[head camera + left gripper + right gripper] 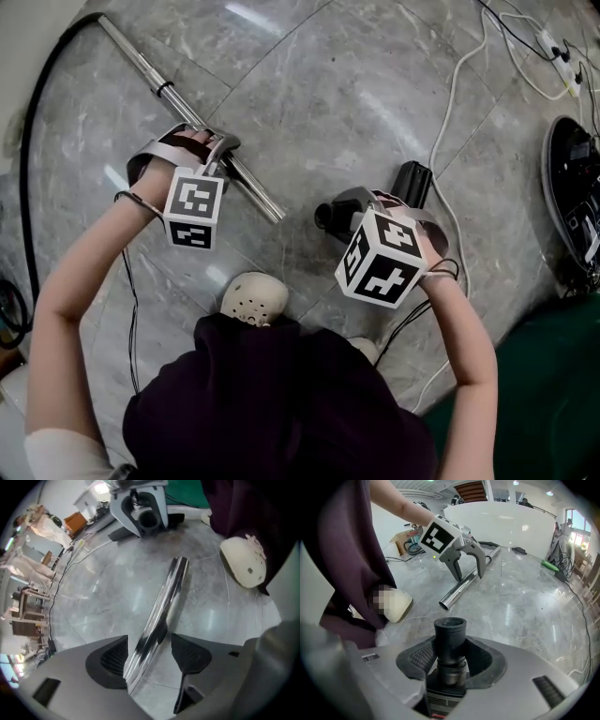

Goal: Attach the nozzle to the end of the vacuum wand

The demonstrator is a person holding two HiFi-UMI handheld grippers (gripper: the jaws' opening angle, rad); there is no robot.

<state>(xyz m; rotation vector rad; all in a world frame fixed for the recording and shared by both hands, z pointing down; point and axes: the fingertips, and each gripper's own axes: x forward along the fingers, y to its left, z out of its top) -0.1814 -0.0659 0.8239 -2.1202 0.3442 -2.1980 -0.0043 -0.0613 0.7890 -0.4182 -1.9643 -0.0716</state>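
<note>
Nearest is the person's dark top, and just beyond it a pale perforated shoe (253,298) on the grey marble floor (356,84). To the right, the right claw (451,660) points steeply down, its jaws partly closed and clamped on the black nozzle (450,639). Both ribbed pads press the nozzle's round neck, and its open socket sticks out past the jaws. In the head view the nozzle (333,216) is held just above the floor, with the socket facing left toward the wand's cut end. A short gap of floor lies between the two, so they are not joined.

To the left and a little farther, the left claw (150,656) also points down, its jaws spread wide to either side of the chrome vacuum wand (164,606). The tube runs between the pads, closer to one of them, and neither pad squeezes it.

The wand (253,187) lies flat on the floor, slanting from its near open end away to the far left, where it meets a black hose (37,112) that curves along the left edge. White cable (455,103) trails across the far right
</note>
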